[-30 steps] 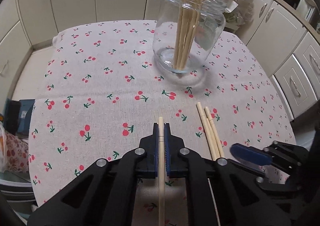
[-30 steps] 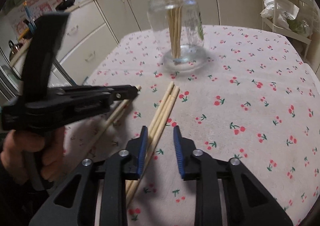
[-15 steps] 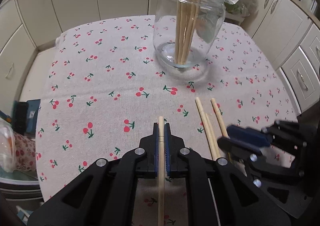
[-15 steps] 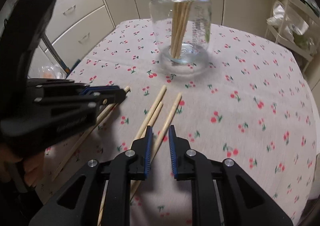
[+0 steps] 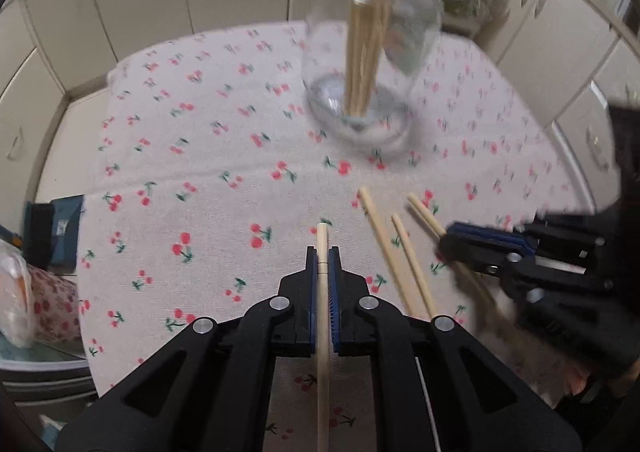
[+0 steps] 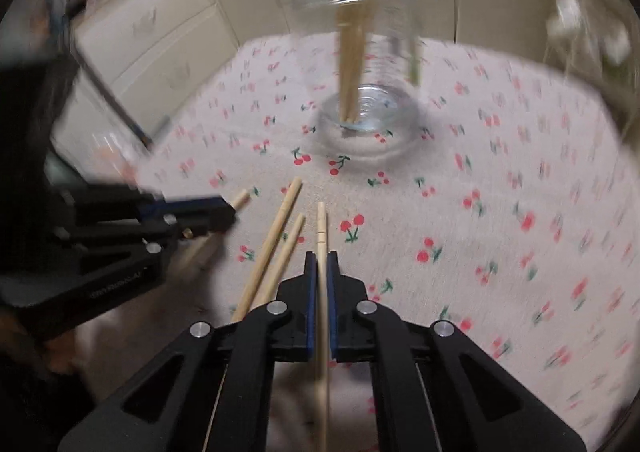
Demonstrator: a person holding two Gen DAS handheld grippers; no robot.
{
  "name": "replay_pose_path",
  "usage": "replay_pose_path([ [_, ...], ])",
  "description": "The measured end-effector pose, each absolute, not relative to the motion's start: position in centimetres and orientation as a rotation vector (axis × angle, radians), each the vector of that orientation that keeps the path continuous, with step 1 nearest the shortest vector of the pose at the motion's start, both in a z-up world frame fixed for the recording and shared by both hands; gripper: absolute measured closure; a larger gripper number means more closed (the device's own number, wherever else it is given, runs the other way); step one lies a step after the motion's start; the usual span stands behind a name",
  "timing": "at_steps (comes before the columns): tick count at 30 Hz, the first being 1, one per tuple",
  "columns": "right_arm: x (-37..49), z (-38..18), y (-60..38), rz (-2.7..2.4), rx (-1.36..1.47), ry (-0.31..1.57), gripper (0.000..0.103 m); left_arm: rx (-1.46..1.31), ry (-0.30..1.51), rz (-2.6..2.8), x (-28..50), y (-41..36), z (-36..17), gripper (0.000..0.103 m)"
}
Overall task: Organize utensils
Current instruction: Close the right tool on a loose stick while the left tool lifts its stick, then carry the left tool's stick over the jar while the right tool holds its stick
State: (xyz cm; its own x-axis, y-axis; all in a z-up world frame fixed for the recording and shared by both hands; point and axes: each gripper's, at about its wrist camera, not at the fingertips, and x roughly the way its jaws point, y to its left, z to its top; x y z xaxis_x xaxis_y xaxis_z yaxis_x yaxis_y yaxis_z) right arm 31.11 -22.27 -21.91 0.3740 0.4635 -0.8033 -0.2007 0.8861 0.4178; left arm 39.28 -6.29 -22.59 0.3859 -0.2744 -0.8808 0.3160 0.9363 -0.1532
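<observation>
A glass jar (image 5: 360, 99) holding several chopsticks stands at the far middle of the cherry-print tablecloth (image 5: 200, 211). My left gripper (image 5: 322, 252) is shut on one chopstick (image 5: 322, 236) that runs straight between its pads. To its right two loose chopsticks (image 5: 386, 244) lie on the cloth. In the right wrist view my right gripper (image 6: 321, 256) is closing tight on another chopstick (image 6: 321, 223), pads pressing it, with the loose pair (image 6: 280, 232) just to its left. The left gripper (image 6: 226, 211) shows there at the left, the jar (image 6: 360, 107) ahead.
Cream cabinets (image 5: 120, 11) surround the table on the far and right sides. Beyond the table's left edge are a blue box (image 5: 56, 232) and a bag (image 5: 16, 292) lower down. A hand (image 6: 52, 356) holds the left gripper.
My right gripper has shut on one of the loose chopsticks and drawn it away from the other two. The left gripper still holds its chopstick in about the same place.
</observation>
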Motion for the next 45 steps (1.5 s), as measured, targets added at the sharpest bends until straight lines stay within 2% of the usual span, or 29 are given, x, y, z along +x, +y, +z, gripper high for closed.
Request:
replay_pose_path([
  [5, 29.8, -20.3, -26.9, 0.454, 0.581, 0.938, 0.097, -0.131, 0.886, -0.400, 39.1, -4.1, -17.0, 0.098],
  [12, 28.6, -16.2, -28.8, 0.396, 0.605, 0.679, 0.097, -0.238, 0.536, -0.402, 39.9, -4.1, -9.5, 0.098],
  [18, 27.4, -14.7, -29.7, 0.355, 0.572, 0.572, 0.097, -0.295, 0.362, -0.351, 41.6, -5.0, -6.4, 0.098],
  [29, 27.1, -15.2, -29.9, 0.333, 0.553, 0.556, 0.097, -0.376, 0.197, -0.252, 46.4, -6.6, -3.3, 0.098],
  [45, 27.1, -16.6, -30.1, 0.317, 0.588, 0.590, 0.097, -0.333, 0.130, -0.146, 49.5, -9.1, -7.2, 0.098],
])
